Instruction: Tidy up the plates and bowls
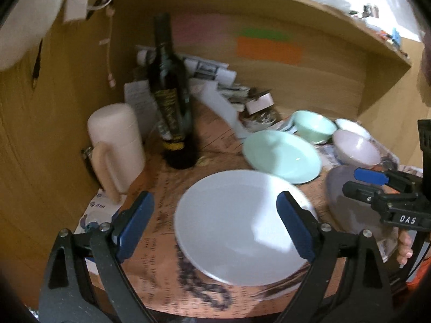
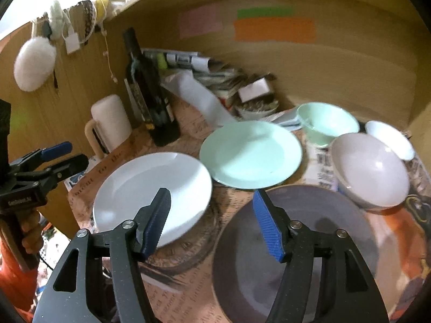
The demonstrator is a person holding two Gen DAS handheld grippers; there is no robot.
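A white plate (image 1: 242, 226) (image 2: 150, 191) lies at the table's near left, a mint green plate (image 1: 282, 156) (image 2: 250, 153) behind it, and a lilac plate (image 1: 350, 210) (image 2: 296, 242) at the near right. A mint bowl (image 1: 312, 125) (image 2: 328, 121), a lilac bowl (image 1: 355, 148) (image 2: 371, 169) and a small white bowl (image 1: 353, 126) (image 2: 390, 137) stand behind. My left gripper (image 1: 215, 220) is open and empty above the white plate. My right gripper (image 2: 212, 223) is open and empty, between the white and lilac plates.
A dark wine bottle (image 1: 172, 99) (image 2: 148, 91) and a cream mug (image 1: 115, 148) (image 2: 110, 123) stand at the left. Papers and a small box (image 1: 258, 102) clutter the back. A wooden wall curves around the table.
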